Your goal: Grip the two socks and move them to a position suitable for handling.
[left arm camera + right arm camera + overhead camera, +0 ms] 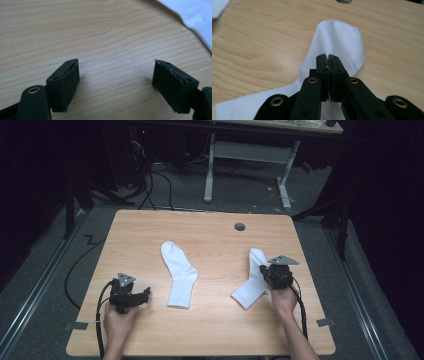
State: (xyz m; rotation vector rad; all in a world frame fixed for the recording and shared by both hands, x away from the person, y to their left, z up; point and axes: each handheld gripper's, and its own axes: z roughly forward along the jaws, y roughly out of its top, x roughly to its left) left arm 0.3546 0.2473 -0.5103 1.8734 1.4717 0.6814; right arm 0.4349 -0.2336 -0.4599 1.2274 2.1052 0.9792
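Observation:
Two white socks lie on the wooden table (215,330). The left sock (180,275) rests flat near the middle, and its edge shows in the left gripper view (195,17). My left gripper (146,292) sits on the table left of it, jaws open and wide apart (116,82) with bare wood between them. The right sock (252,285) lies on the right side. My right gripper (263,270) is over its middle, jaws shut (328,60), with a thin sliver of white fabric pinched between the pads. The toe of that sock (337,37) spreads out beyond the jaws.
A round cable hole (240,226) sits near the table's far edge. Behind the table stand a white-legged desk (250,155) and cables on the grey floor. Bare wood lies between the two socks and along the front edge.

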